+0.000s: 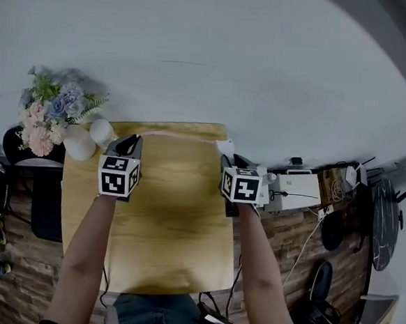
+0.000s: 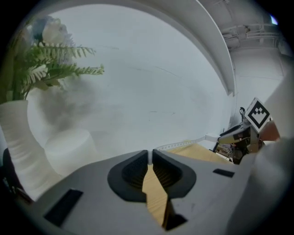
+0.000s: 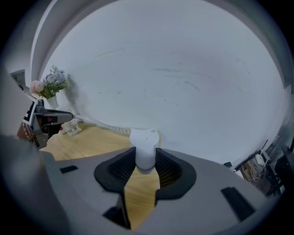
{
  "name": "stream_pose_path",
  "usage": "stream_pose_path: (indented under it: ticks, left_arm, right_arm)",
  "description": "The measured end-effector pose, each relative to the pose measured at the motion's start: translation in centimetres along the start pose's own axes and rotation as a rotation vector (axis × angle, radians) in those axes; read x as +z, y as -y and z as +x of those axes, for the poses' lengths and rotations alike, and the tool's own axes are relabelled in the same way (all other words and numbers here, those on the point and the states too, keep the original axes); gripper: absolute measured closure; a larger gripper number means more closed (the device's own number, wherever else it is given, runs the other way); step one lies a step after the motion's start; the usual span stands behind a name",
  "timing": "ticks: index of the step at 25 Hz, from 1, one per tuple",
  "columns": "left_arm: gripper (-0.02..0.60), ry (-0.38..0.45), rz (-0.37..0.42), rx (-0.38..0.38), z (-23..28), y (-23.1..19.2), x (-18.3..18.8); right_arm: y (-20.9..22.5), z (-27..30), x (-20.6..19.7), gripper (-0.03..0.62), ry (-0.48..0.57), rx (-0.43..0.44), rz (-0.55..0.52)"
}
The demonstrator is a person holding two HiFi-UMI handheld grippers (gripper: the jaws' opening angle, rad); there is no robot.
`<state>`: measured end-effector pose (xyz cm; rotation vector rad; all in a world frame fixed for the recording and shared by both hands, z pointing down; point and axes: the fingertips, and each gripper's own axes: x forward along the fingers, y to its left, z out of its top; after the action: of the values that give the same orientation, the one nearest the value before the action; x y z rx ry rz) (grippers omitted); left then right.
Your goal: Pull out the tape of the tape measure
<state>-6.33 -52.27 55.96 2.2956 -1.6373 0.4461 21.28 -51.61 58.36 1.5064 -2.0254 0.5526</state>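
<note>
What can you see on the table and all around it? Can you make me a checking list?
Surface: wooden table.
Job's things: tape pulled out along the far edge from the white case.
Clutter: flowers in a vase, far left corner.
Grippers: left gripper shut on the tape's end; right gripper shut on the case.
Cables: cables right of the table.
Surroundings: white wall, wood floor.

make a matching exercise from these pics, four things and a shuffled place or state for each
1 left gripper
2 right gripper
3 tape
4 flowers

A in a white vase at the table's far left corner
B jaws shut on the white case
C stretched along the table's far edge
D jaws shut on the tape's end

Pairs: 1-D, 2-B, 3-C, 4-A
</note>
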Motion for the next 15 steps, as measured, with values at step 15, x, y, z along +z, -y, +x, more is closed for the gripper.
stream_pose_path:
  ticks: [15]
  left_arm:
    - [0.54,-0.12,-0.012,0.062,4.0,-2.8,-5.4]
  right_arm:
    - [-1.3,6.2,-3.7,0.448,-0.118,0.002,-0.041]
